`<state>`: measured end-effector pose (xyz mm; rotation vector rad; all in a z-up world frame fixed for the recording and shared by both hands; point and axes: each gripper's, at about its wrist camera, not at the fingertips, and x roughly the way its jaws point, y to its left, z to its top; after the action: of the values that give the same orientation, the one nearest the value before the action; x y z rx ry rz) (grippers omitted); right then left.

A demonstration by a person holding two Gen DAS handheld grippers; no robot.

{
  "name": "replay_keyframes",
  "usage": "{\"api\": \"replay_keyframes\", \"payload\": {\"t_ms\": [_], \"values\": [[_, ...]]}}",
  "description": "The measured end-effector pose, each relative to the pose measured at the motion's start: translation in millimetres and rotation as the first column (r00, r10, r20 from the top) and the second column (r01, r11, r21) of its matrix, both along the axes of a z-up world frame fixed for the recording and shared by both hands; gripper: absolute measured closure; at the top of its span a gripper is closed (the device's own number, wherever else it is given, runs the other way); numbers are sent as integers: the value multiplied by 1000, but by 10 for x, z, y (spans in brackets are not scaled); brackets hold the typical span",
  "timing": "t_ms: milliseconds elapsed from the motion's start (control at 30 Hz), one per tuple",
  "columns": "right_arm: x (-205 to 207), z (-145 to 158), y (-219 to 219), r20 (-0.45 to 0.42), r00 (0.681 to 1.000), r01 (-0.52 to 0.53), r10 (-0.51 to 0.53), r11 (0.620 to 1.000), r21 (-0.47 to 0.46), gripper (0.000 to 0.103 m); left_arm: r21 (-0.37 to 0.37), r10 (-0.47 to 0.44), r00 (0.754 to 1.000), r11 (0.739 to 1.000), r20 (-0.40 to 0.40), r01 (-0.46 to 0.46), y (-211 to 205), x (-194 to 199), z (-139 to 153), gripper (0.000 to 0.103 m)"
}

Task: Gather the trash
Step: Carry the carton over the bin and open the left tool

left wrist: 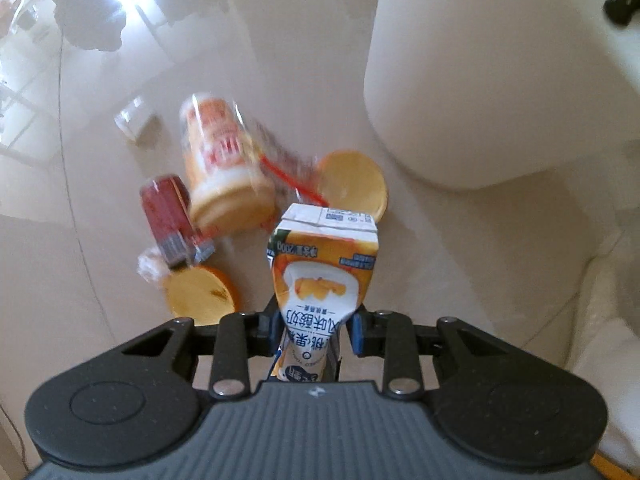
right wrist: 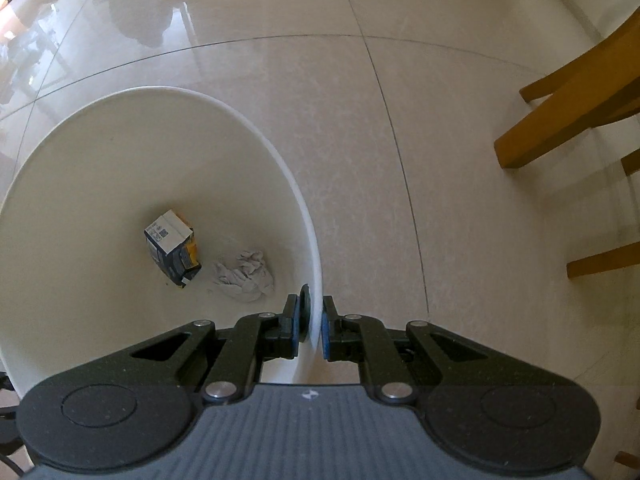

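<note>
My left gripper (left wrist: 316,330) is shut on an orange and white yogurt carton (left wrist: 322,264), squeezed at its waist and held above the floor. Below it lie an orange cup (left wrist: 224,168), a red can (left wrist: 172,216), two round orange lids (left wrist: 354,184) (left wrist: 200,294) and a red straw (left wrist: 292,180), all blurred. My right gripper (right wrist: 310,326) is shut on the rim of a white bin (right wrist: 256,128). Inside the bin lie a small dark carton (right wrist: 172,246) and a crumpled tissue (right wrist: 244,274).
The white bin's outer wall (left wrist: 480,80) fills the upper right of the left wrist view. Wooden chair legs (right wrist: 568,120) stand at the right in the right wrist view. Glossy beige floor tiles (right wrist: 400,100) surround the bin. A dark shoe (left wrist: 624,4) shows at the far top right.
</note>
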<state>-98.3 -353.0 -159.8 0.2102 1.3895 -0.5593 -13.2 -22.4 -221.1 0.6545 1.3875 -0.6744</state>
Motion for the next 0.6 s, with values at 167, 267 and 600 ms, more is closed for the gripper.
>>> {"api": "replay_keyframes", "payload": {"t_ms": [167, 267, 600], "values": [[-2, 11, -41, 8, 1000, 27, -27, 1000, 14, 91, -32, -36, 999, 999, 28, 37, -222, 215, 641, 73], [2, 16, -57, 7, 999, 43, -43, 999, 22, 91, -69, -62, 997, 995, 51, 66, -411, 348, 983, 73], [10, 25, -97, 2, 998, 60, -60, 997, 39, 93, -176, -179, 983, 967, 43, 184, -1205, 527, 1520, 73]]}}
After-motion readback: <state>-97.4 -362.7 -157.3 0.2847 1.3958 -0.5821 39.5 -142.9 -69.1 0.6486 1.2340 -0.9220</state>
